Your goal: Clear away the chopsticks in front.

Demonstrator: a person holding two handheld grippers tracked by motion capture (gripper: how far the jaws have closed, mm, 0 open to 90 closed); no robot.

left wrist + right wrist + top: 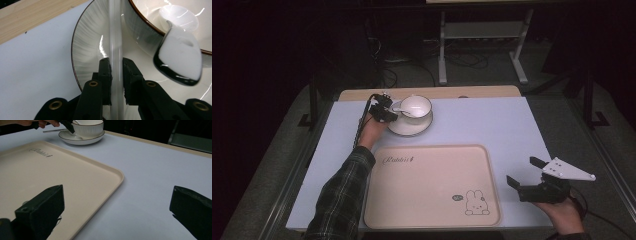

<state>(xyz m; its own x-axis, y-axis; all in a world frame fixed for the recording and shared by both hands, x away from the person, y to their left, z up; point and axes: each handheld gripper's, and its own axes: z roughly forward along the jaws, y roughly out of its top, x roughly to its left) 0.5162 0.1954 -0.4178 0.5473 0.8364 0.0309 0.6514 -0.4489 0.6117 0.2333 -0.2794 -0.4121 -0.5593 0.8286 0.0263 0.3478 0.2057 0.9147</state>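
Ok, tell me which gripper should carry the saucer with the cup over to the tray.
The left. The left gripper already has its jaws around the rim of the saucer that bears the cup. The right gripper is open at the right edge of the tray, far from them.

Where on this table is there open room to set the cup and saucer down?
The beige rabbit-print plastic tray is bare across its whole surface. The pale blue tabletop is also free between the white saucer, the tray's far edge and the table's right side. It is crowded at the far left, where the left gripper grips the saucer under the white ribbed cup.
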